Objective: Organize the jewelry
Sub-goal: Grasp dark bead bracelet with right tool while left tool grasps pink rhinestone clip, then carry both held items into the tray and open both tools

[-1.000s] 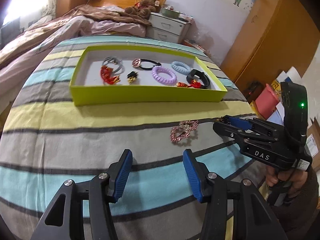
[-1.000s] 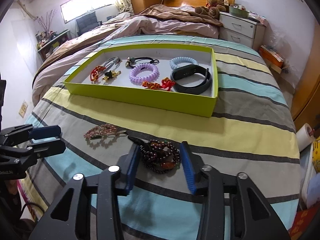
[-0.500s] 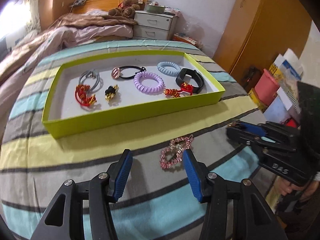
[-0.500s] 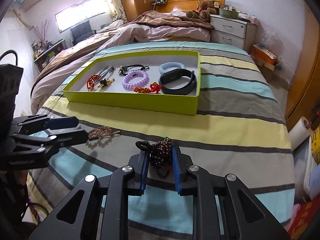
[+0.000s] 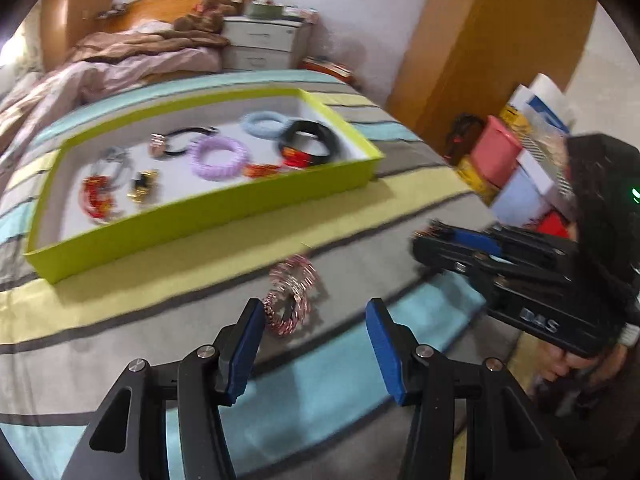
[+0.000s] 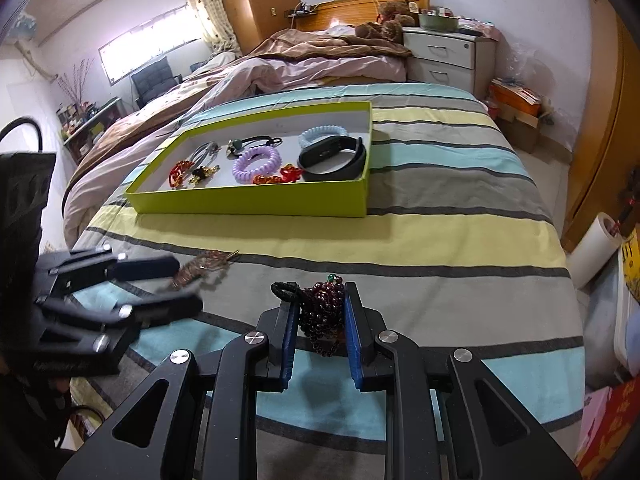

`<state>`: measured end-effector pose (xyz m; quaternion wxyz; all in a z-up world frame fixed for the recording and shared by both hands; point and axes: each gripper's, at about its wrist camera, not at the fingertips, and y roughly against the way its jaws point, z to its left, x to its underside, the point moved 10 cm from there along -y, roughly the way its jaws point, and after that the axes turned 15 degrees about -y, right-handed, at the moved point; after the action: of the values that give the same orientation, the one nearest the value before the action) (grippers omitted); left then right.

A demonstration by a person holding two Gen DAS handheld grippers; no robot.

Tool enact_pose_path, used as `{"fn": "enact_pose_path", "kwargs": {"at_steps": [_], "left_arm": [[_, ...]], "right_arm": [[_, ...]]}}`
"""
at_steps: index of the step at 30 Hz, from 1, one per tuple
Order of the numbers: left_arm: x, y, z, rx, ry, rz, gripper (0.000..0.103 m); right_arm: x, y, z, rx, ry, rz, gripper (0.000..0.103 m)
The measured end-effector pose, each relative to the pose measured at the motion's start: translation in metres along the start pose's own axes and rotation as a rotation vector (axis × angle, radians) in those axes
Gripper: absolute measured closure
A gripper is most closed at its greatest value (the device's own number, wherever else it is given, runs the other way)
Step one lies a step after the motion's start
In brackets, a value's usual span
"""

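- Since the earlier frames, the left gripper [image 5: 316, 344] has travelled across the striped bedspread [image 6: 460, 240] toward the pink-gold bracelet [image 5: 290, 300], and the right gripper [image 6: 318, 322] has just been closing its jaws, with the dark red bead bracelet [image 6: 322, 314] between them.
- Left: the left gripper stands wide open and holds nothing. The pink-gold bracelet lies on the bedspread just beyond its left finger, not between the pads.
- Handling, pink-gold bracelet: judged light, limp and loosely coiled. Motion blur hides its detail. Take hold across the bunched coils, not on a single strand, which could slip out.
- Centre, far: the yellow-green box [image 6: 256, 202] sits on the bedspread, well apart from both grippers. It already contains a purple coil band [image 6: 256, 160], a black wristband [image 6: 334, 158] and other small pieces.
- Right: the right gripper is clamped on the bead bracelet, the pads pressing its bunched loops. A black cord loop [image 6: 286, 291] protrudes at the left fingertip.
- Handling, bead bracelet: judged hard, smooth beads on a flexible string, so loose loops hang and may swing or snag the box wall.
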<state>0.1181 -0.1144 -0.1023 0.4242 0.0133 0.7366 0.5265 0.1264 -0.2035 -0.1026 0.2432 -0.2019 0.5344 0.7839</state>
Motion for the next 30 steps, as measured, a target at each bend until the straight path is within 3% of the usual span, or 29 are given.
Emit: {"fn": "enact_pose_path", "kwargs": {"at_steps": [2, 6, 9, 21, 30], "left_arm": [[-0.001, 0.000, -0.001, -0.011, -0.008, -0.003, 0.051], [0.000, -0.001, 0.019, -0.117, 0.010, 0.027, 0.051], [-0.002, -0.004, 0.025, -0.101, 0.043, 0.026, 0.051], [-0.009, -0.015, 0.021, -0.172, 0.013, 0.039, 0.052], [-0.008, -0.012, 0.024, -0.215, 0.008, 0.048, 0.082]], "right_arm": [[0.000, 0.000, -0.003, 0.003, -0.007, 0.000, 0.081], [0.000, 0.001, -0.005, 0.001, -0.016, 0.000, 0.081], [0.000, 0.001, -0.004, -0.003, -0.016, 0.000, 0.081], [-0.001, 0.001, -0.006, 0.003, -0.019, -0.004, 0.081], [-0.001, 0.002, -0.005, 0.003, -0.019, -0.007, 0.081]]}}
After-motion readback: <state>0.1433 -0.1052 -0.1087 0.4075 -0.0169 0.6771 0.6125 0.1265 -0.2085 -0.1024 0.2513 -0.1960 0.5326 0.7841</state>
